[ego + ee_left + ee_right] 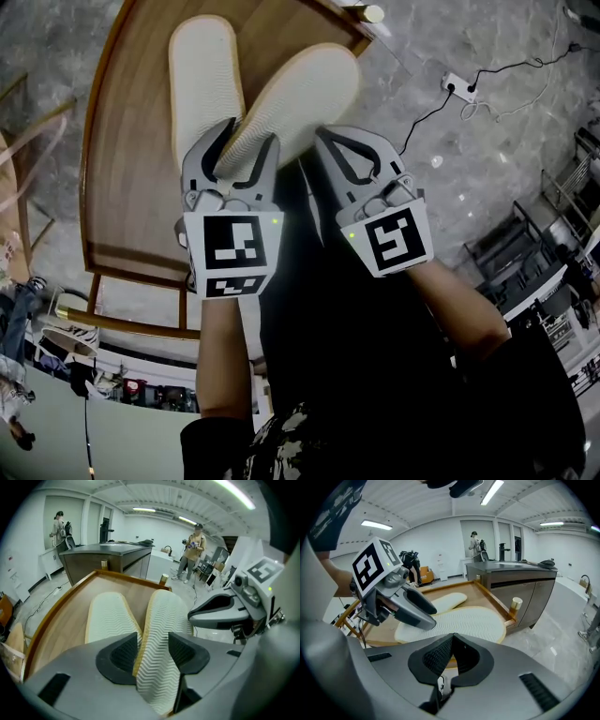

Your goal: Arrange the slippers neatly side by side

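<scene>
Over on the left of the wooden table point(117, 187), the straight slipper point(204, 84) lies sole up, its pale zigzag tread showing inside a tan edge. It looks settled, so leave it be. Next along, the left gripper point(251, 133) has its jaws spread wide, straddling the heel end of the slanted slipper point(305, 94). In the left gripper view the tread runs right between the dark pads point(124, 653), and they don't seem to be pressing on it. This looks like the grasp stage, with the close not yet made. That slanted slipper, also sole up, fans off to the right, with its heel against its partner's and its toes well apart. The next move calls for pinching that heel and swinging the toe leftward until the pair lies parallel. Far right, the right gripper point(328, 139) hangs just past the table edge, jaws pressed together on nothing.
</scene>
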The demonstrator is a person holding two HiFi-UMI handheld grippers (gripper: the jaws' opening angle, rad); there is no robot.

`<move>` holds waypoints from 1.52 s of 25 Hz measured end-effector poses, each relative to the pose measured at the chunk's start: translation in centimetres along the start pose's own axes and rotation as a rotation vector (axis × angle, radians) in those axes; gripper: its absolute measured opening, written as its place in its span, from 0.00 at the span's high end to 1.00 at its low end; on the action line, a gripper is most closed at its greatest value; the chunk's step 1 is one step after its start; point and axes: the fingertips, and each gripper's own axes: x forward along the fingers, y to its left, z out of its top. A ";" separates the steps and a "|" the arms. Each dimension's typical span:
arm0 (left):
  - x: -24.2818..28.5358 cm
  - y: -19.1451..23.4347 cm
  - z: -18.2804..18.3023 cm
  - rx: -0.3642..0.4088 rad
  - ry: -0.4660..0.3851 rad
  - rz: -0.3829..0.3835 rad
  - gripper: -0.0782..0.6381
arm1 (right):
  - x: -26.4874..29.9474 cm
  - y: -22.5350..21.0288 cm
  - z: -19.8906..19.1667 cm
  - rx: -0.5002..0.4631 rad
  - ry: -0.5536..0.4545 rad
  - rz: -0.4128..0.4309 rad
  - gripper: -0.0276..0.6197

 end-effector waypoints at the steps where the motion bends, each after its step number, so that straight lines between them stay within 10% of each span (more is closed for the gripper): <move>1: 0.1 0.0 -0.1 -0.001 -0.001 0.000 0.61 | 0.5 0.2 -0.2 0.001 0.005 0.006 0.96; 21: -6.4 -2.5 2.8 -0.073 -0.212 -0.100 0.86 | 0.8 1.7 1.8 0.002 -0.017 0.024 0.96; 38: -14.3 -1.2 0.8 -0.303 -0.355 0.144 0.87 | 3.4 10.8 9.1 -0.189 -0.157 0.289 0.96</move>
